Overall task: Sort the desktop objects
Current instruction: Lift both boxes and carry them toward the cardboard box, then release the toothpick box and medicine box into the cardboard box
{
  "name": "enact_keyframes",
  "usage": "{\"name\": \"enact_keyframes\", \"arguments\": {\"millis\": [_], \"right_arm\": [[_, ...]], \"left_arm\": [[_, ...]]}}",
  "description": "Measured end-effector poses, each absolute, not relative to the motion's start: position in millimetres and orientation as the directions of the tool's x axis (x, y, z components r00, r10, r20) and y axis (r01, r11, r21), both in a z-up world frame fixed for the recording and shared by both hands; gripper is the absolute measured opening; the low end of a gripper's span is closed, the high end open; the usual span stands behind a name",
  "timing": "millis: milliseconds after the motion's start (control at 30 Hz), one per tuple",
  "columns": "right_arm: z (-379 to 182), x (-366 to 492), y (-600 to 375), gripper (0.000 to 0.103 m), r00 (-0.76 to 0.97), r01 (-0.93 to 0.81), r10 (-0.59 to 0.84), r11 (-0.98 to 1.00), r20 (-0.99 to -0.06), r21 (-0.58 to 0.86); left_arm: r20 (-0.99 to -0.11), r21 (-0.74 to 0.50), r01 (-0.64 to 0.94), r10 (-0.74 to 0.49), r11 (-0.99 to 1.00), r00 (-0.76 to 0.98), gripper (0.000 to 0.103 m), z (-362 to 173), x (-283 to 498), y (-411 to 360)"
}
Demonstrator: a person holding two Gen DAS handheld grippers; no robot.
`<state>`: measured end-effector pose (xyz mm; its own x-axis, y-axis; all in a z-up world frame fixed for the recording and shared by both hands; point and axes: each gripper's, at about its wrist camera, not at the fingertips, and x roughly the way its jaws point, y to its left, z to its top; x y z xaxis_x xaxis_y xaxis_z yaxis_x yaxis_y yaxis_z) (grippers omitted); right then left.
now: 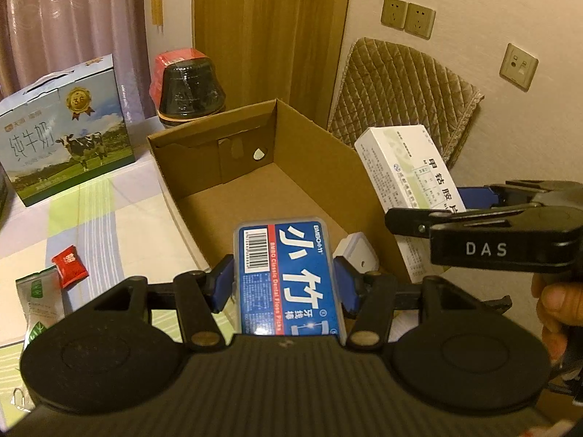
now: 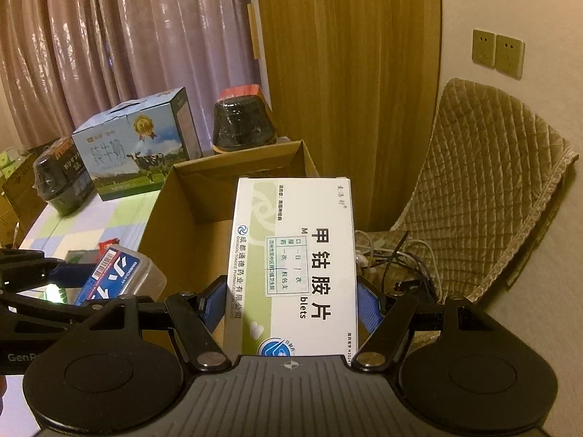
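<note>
**Both loads poised at the carton's near edge**

The left tool (image 1: 284, 276) grasps the floss-pick case (image 1: 288, 273), long axis pointing ahead over the open cardboard box (image 1: 309, 160). The right tool (image 2: 291, 302) clamps the tablet box (image 2: 295, 262), the carton ahead and slightly left; left seems nearer.

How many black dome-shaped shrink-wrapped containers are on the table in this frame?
2. One black dome-shaped shrink-wrapped container stands behind the open cardboard box; the other sits left of the blue milk carton. More may be hidden.
</note>
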<state>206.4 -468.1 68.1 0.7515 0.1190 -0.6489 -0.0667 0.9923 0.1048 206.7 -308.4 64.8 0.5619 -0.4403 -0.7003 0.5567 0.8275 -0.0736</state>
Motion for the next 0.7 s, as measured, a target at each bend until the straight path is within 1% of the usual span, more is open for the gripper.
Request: {"name": "enact_keyframes", "arguments": {"millis": [333,367,400,433,700], "right_arm": [[62,215,-476,0.068,0.742,-0.055,0.109,0.993,-0.661,0.103],[62,215,-475,0.068,0.743,-0.054,0.108,0.993,-0.661,0.101],[62,215,-475,0.068,0.743,-0.054,0.107,0.993,-0.661,0.1],[62,216,-475,0.068,0.742,-0.054,0.108,0.993,-0.661,0.101],[61,216,-471,0.068,0.739,-0.062,0.119,0.992,-0.663,0.109]], "left_arm": [[-0.704,-0.088,0.567,-0.454,0.819,0.546,0.053,58,217,-318],[-0.704,-0.092,0.564,-0.454,0.821,0.546,0.055,57,217,-317],[-0.704,-0.094,0.56,-0.452,0.823,0.548,0.063,57,218,-316],[-0.703,-0.095,0.555,-0.45,0.826,0.55,0.064,57,219,-315],[-0.699,-0.079,0.538,-0.431,0.839,0.57,0.064,60,216,-303]]}}
